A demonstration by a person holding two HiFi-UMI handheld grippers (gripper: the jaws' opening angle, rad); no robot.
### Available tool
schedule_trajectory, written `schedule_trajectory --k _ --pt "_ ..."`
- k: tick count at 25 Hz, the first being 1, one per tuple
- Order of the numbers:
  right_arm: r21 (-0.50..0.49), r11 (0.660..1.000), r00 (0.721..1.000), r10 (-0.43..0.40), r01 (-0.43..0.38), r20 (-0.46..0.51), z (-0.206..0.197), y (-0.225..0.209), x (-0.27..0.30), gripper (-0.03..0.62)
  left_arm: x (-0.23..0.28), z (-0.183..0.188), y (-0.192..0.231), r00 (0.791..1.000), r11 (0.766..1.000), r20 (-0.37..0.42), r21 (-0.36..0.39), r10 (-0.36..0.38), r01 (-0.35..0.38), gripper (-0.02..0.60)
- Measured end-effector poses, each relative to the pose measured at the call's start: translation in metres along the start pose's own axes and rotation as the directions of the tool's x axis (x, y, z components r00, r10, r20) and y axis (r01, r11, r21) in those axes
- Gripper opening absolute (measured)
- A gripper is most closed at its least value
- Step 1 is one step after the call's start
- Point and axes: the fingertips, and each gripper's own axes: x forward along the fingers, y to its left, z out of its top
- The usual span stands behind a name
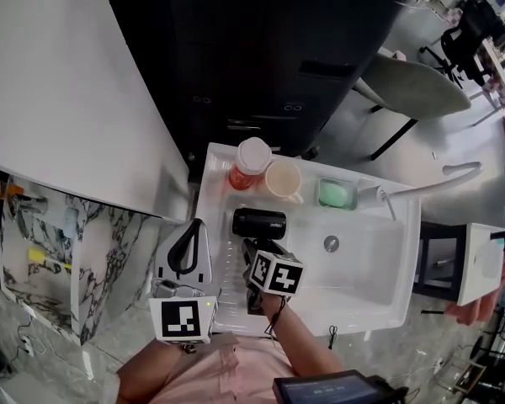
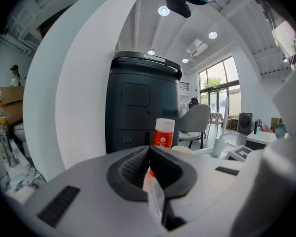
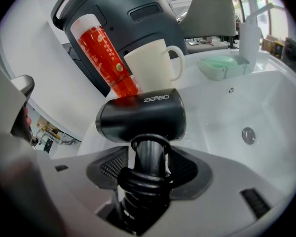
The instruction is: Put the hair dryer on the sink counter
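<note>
A black hair dryer [image 1: 257, 223] is held by its handle, its barrel lying crosswise just in front of the red bottle [image 1: 249, 165] and the cream mug [image 1: 284, 180] at the left of the white sink [image 1: 404, 310]. My right gripper [image 1: 254, 247] is shut on the handle. In the right gripper view the hair dryer [image 3: 143, 115] fills the middle, its cord coiled round the handle between the pads of the right gripper [image 3: 149, 157]. My left gripper [image 1: 195, 228] hangs to the left of the sink, shut and empty, as the left gripper view shows it [image 2: 149, 149].
A green soap dish [image 1: 337, 194] and a white faucet [image 1: 429, 183] stand along the sink's far rim, with the drain [image 1: 331, 243] in the basin. Beyond the sink stand a dark bin [image 1: 261, 49] and a grey chair [image 1: 412, 87]. A white curved wall [image 1: 59, 82] is at the left.
</note>
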Motion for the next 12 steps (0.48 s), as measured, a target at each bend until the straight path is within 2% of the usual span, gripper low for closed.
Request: schedule_trajectory --k 7,12 --pt "0.036 0.999 0.998 -0.009 0.011 -0.057 -0.006 -0.001 0.014 0.256 0.006 -0.008 0.009 1.000 1.000 -0.026 0.005 0.009 -0.009 0.009" --pt "0.020 1.000 0.997 -0.019 0.021 -0.073 -0.006 0.003 0.020 0.256 0.008 -0.007 0.014 1.000 1.000 -0.021 -0.018 0.021 -0.021 0.009"
